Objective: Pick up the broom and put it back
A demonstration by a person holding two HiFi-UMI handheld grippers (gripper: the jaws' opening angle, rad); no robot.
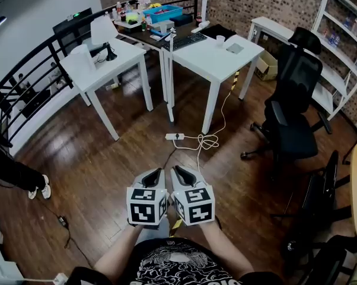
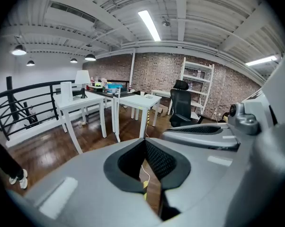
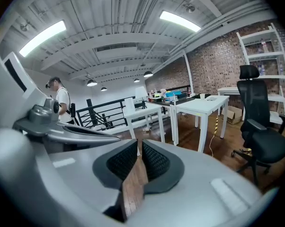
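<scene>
No broom shows in any view. In the head view my left gripper (image 1: 156, 171) and right gripper (image 1: 177, 168) are held side by side, close in front of the person's body, above the dark wooden floor. Both point forward and somewhat down. In the left gripper view the left gripper (image 2: 145, 141) has its jaws together at the tips, with nothing between them. The right gripper (image 3: 139, 143) looks the same in its own view: tips nearly touching, only floor showing through the narrow slit behind them.
Two white tables (image 1: 217, 55) (image 1: 104, 64) stand ahead, and a white power strip (image 1: 175, 136) with its coiled cable lies on the floor between them and me. A black office chair (image 1: 291, 111) is at the right, a black railing (image 1: 24, 76) at the left, and a person's leg (image 1: 12, 174) at the far left.
</scene>
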